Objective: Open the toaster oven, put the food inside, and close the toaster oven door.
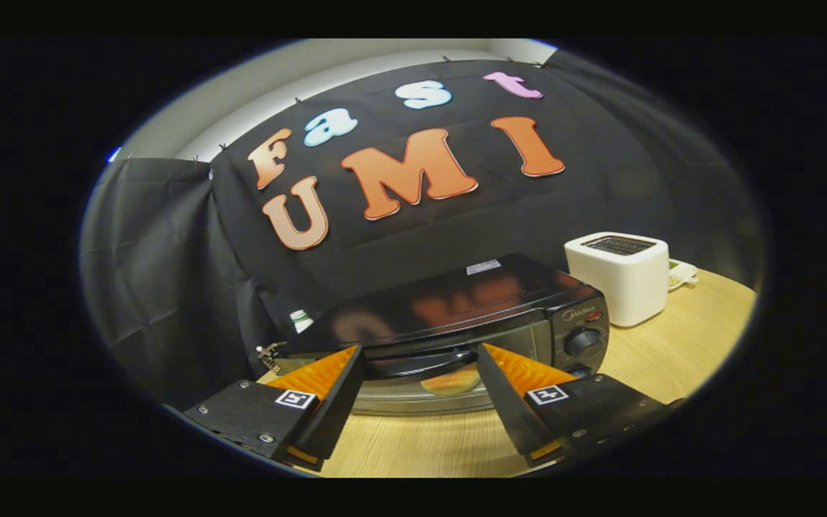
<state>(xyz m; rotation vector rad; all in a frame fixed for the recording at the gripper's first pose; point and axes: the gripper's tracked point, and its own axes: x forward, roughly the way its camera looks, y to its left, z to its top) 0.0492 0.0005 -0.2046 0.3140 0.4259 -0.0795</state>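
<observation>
A black toaster oven (456,294) stands on the wooden table (672,359) just ahead of my fingers. Its glass door (413,398) looks upright against the front, with a dark bar handle (421,362) along its top edge. Through the glass I see a round golden piece of food (451,380) inside. My gripper (419,352) is open; the fingers stand either side of the handle, close to it, with nothing pressed between them. The oven's control knob (583,341) sits to the right of the door.
A white pop-up toaster (618,280) stands to the right of and behind the oven, with a small white object (683,273) behind it. A bottle top (301,319) shows at the oven's left rear corner. The black cloth wall rises close behind.
</observation>
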